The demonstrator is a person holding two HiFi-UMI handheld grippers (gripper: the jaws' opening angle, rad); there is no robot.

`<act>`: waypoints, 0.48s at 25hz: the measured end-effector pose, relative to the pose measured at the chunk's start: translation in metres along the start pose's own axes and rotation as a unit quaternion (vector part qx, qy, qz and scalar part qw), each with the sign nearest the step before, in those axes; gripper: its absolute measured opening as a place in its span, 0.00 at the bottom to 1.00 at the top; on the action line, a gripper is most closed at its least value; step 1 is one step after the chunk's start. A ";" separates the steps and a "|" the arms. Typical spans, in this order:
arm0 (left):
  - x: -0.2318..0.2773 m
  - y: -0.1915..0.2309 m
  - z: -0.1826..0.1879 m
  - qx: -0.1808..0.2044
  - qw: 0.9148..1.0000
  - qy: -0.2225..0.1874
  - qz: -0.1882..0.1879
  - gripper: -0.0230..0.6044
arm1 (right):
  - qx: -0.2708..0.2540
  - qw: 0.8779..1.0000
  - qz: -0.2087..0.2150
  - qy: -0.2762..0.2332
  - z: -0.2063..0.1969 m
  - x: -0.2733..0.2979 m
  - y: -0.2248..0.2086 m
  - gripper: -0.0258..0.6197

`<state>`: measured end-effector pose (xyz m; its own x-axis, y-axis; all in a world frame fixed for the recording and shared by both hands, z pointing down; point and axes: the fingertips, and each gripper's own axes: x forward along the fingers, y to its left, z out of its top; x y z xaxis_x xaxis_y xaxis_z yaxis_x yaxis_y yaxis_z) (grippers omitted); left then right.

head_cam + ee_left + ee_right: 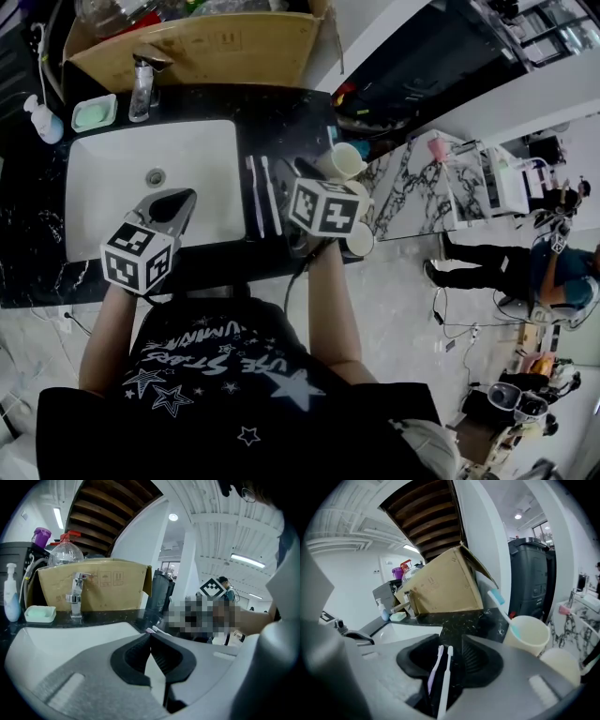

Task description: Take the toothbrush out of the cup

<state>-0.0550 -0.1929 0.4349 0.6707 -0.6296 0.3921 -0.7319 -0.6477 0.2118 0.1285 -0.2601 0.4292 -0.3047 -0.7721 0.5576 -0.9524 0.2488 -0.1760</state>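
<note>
Right gripper (451, 643) released, jaws apart. Pale purple toothbrush (434, 666) and white toothbrush (446, 679) lie on black marble table (474, 619), lower centre. Blue-headed toothbrush (502, 607) leans in cream plastic cup (530, 638), right. Left gripper (150, 636) clenched, empty.

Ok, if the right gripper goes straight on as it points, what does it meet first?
Likely the two toothbrushes on the counter, between the open jaws of the right gripper; depth is unclear. The cup stands off right.
</note>
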 end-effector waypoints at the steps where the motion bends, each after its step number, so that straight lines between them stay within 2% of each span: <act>1: 0.002 -0.002 0.002 0.000 1.000 -0.001 0.000 0.05 | -0.003 1.000 -0.001 -0.010 0.007 -0.007 -0.001 0.29; 4: 0.006 -0.009 0.005 0.000 1.000 -0.005 0.001 0.05 | -0.014 0.998 -0.020 -0.050 0.029 -0.029 -0.007 0.30; 7: 0.011 -0.016 0.008 0.002 1.000 -0.008 0.001 0.05 | -0.052 0.993 -0.066 -0.084 0.049 -0.048 -0.023 0.30; 12: 0.019 -0.024 0.012 0.005 1.000 -0.010 0.005 0.05 | -0.107 0.982 -0.124 -0.088 0.061 -0.052 -0.053 0.30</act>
<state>-0.0232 -0.1951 0.4264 0.6658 -0.6444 0.3761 -0.7372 -0.6457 0.1989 0.1944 -0.2687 0.3598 -0.0767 -0.9093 0.4091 -0.9807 0.1428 0.1337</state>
